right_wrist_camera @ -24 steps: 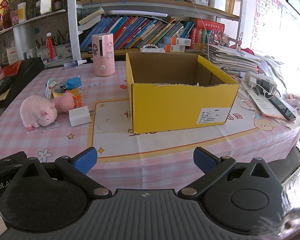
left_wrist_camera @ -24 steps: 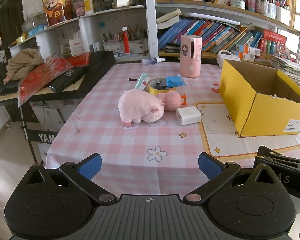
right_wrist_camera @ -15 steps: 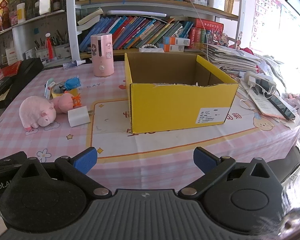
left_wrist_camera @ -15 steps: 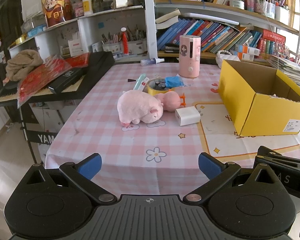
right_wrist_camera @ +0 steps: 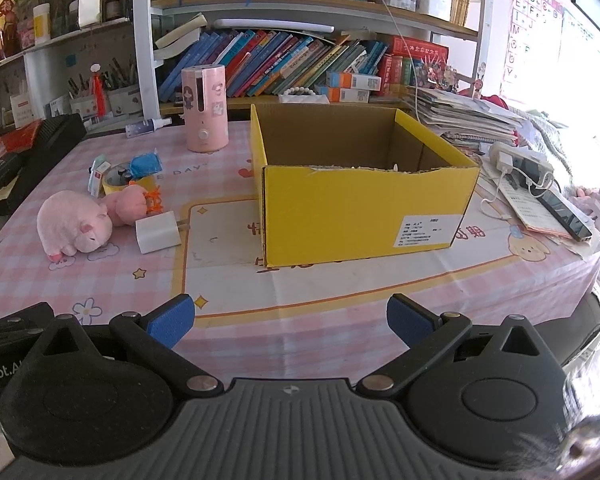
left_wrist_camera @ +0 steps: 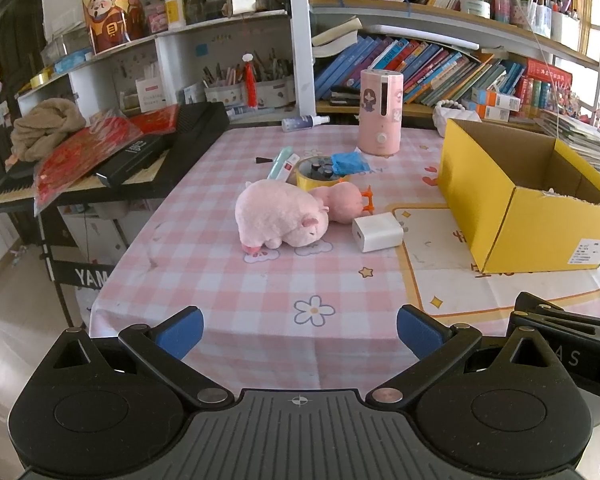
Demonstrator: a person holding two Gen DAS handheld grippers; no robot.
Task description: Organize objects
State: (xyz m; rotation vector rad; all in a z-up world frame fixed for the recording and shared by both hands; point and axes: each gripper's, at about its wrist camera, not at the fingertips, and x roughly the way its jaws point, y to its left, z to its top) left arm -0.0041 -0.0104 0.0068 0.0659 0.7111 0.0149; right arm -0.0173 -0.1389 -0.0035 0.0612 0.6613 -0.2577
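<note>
left wrist view: the left gripper (left_wrist_camera: pixel 298 330) hangs at the table's near edge, fingers wide, holding nothing. the pink plush pig (left_wrist_camera: pixel 278 219) lies left of the yellow box (left_wrist_camera: pixel 516 200), touching a smaller pink toy (left_wrist_camera: pixel 342 202); a white charger (left_wrist_camera: pixel 377 231) sits just beside them.

right wrist view: the right gripper (right_wrist_camera: pixel 288 320) faces the yellow box (right_wrist_camera: pixel 360 212), fingers wide, empty. the pig (right_wrist_camera: pixel 73 226) and charger (right_wrist_camera: pixel 158 234) lie left of the box.

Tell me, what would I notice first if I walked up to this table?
Probably the big yellow box, open on top, on the right side of the pink checked table. Next, the pink plush pig lying to its left, with a white charger just beside it. Both grippers, left and right, are open and empty.
</note>
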